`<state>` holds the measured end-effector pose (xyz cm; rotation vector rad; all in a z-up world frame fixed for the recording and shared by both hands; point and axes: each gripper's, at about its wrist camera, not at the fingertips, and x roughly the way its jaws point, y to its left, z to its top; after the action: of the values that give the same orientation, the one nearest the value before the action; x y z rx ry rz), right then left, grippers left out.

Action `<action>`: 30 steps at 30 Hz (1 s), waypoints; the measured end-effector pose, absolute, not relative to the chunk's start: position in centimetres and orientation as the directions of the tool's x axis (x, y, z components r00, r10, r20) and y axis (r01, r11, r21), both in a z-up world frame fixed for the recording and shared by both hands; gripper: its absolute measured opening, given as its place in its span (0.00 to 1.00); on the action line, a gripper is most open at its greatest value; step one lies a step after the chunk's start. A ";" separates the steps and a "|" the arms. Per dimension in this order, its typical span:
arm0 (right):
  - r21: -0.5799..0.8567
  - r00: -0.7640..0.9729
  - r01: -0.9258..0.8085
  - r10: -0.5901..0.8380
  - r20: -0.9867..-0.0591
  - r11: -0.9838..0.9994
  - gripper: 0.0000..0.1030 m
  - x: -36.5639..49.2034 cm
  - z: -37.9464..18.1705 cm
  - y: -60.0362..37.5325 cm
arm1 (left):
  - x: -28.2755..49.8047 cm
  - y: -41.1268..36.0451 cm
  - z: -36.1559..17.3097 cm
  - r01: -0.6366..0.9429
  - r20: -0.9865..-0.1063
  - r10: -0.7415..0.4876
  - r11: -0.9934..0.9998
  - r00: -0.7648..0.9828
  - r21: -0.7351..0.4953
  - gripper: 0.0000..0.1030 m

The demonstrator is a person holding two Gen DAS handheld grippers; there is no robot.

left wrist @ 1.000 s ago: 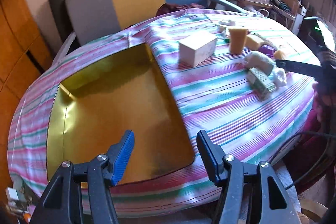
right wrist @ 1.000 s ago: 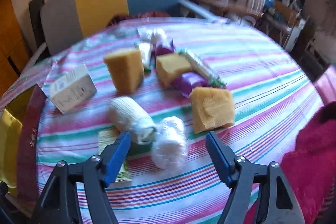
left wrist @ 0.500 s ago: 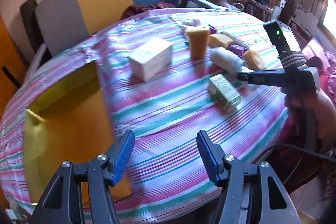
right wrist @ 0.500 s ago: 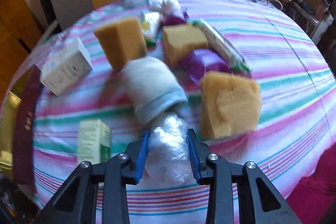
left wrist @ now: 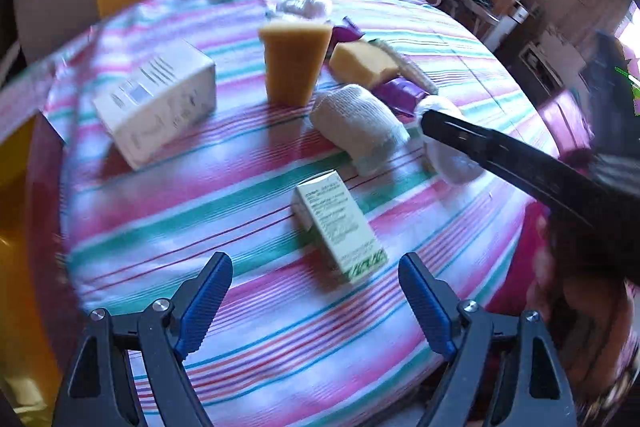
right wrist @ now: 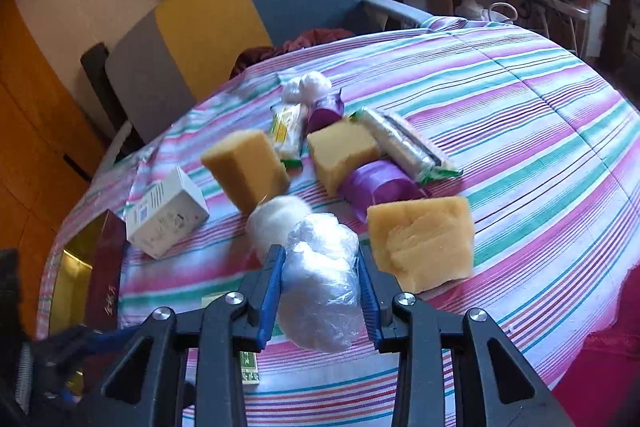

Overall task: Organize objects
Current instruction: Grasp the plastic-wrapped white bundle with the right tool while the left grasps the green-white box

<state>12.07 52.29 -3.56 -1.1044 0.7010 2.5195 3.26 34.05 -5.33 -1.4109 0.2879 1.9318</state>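
My right gripper (right wrist: pixel 320 291) is shut on a clear plastic-wrapped white bundle (right wrist: pixel 320 279) and holds it above the striped tablecloth. It shows in the left wrist view (left wrist: pixel 452 155) at the tip of the right gripper's black arm. My left gripper (left wrist: pixel 316 291) is open and empty, just short of a small green-and-white box (left wrist: pixel 340 227). A white gauze roll (left wrist: pixel 360 127) lies beyond the box. Yellow sponges (right wrist: pixel 424 243) (right wrist: pixel 248 171) (right wrist: pixel 344 151), a white carton (right wrist: pixel 168 219) and purple rolls (right wrist: pixel 376 187) lie around.
A gold-lined open box (right wrist: pixel 76 267) with a dark red wall sits at the table's left edge. A long wrapped packet (right wrist: pixel 404 147) and white cotton balls (right wrist: pixel 308 87) lie further back. A grey, yellow and blue chair (right wrist: pixel 224 27) stands behind the table.
My right gripper closed on the plastic-wrapped bundle and lifted it. My left gripper swung right from the gold box toward the small green box, still open.
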 end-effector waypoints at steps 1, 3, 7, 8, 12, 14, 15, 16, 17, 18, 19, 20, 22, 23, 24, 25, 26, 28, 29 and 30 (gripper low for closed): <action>0.316 -0.661 -0.453 0.076 -0.746 -0.834 0.35 12.0 -3.6 52.4 | 3.1 34.7 -5.8 -0.647 -0.901 0.409 -0.728 -0.142 -0.229 0.84; 0.318 -0.662 -0.452 0.075 -0.745 -0.834 0.35 12.0 -3.5 52.4 | 3.1 35.8 -6.3 -0.653 -0.904 0.400 -0.726 -0.149 -0.213 0.84; 0.311 -0.666 -0.441 0.075 -0.742 -0.842 0.35 11.7 -3.4 52.4 | 3.8 37.4 -7.8 -0.688 -0.917 0.340 -0.717 -0.208 -0.110 0.53; 0.309 -0.667 -0.440 0.076 -0.741 -0.843 0.35 11.7 -3.4 52.5 | 3.9 37.5 -8.3 -0.689 -0.922 0.327 -0.718 -0.207 -0.100 0.36; 0.314 -0.673 -0.436 0.073 -0.736 -0.844 0.35 11.7 -3.4 52.6 | 4.5 36.7 -8.6 -0.702 -0.904 0.346 -0.708 -0.253 -0.074 0.32; 0.316 -0.674 -0.434 0.071 -0.735 -0.843 0.35 11.7 -3.5 52.6 | 4.6 36.1 -8.7 -0.711 -0.892 0.376 -0.697 -0.251 -0.094 0.32; 0.316 -0.675 -0.431 0.070 -0.735 -0.845 0.35 11.7 -3.4 52.6 | 4.6 35.5 -8.8 -0.713 -0.883 0.401 -0.691 -0.242 -0.118 0.32; 0.314 -0.676 -0.429 0.070 -0.734 -0.847 0.35 11.7 -3.4 52.6 | 4.6 35.1 -8.8 -0.715 -0.876 0.420 -0.686 -0.236 -0.136 0.30; 0.312 -0.678 -0.424 0.069 -0.732 -0.850 0.35 11.7 -3.4 52.5 | 4.6 34.5 -8.9 -0.717 -0.867 0.440 -0.680 -0.232 -0.154 0.29; 0.313 -0.680 -0.420 0.067 -0.730 -0.852 0.35 11.6 -3.4 52.4 | 4.7 33.9 -8.9 -0.722 -0.860 0.456 -0.672 -0.227 -0.166 0.29; 0.317 -0.683 -0.413 0.060 -0.728 -0.854 0.35 11.6 -3.4 52.4 | 4.9 33.5 -9.0 -0.726 -0.856 0.462 -0.667 -0.229 -0.166 0.29; 0.321 -0.686 -0.408 0.055 -0.725 -0.855 0.35 11.6 -3.4 52.3 | 5.0 33.3 -8.7 -0.730 -0.855 0.462 -0.665 -0.236 -0.158 0.29; 0.321 -0.688 -0.400 0.049 -0.724 -0.859 0.35 11.5 -3.4 52.0 | 5.3 32.9 -8.6 -0.738 -0.854 0.455 -0.661 -0.252 -0.135 0.29; 0.317 -0.686 -0.397 0.049 -0.726 -0.862 0.35 11.4 -3.5 51.9 | 5.4 32.6 -8.6 -0.740 -0.853 0.454 -0.660 -0.257 -0.128 0.29; 0.310 -0.682 -0.395 0.050 -0.729 -0.865 0.35 11.3 -3.6 51.8 | 5.3 32.2 -8.5 -0.741 -0.852 0.456 -0.659 -0.258 -0.128 0.29; 0.304 -0.680 -0.394 0.052 -0.732 -0.868 0.35 11.2 -3.6 51.7 | 5.5 31.8 -8.5 -0.742 -0.850 0.457 -0.658 -0.260 -0.127 0.29; 0.301 -0.678 -0.391 0.051 -0.733 -0.870 0.35 11.2 -3.6 51.5 | 5.5 31.5 -8.4 -0.739 -0.849 0.458 -0.662 -0.265 -0.127 0.29; 0.298 -0.677 -0.380 0.045 -0.734 -0.876 0.35 11.1 -3.7 51.3 | 5.7 30.3 -7.9 -0.725 -0.842 0.465 -0.675 -0.274 -0.137 0.29; 0.294 -0.677 -0.373 0.041 -0.735 -0.880 0.35 11.0 -3.8 51.1 | 5.6 30.0 -7.7 -0.720 -0.838 0.471 -0.679 -0.277 -0.144 0.29; 0.287 -0.673 -0.364 0.037 -0.738 -0.886 0.35 10.9 -3.8 50.8 | 5.6 29.4 -7.3 -0.716 -0.833 0.475 -0.683 -0.283 -0.146 0.29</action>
<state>10.87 50.83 -3.81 -1.1391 0.6179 2.6122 5.55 29.44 -7.34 -1.1902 0.3301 2.0219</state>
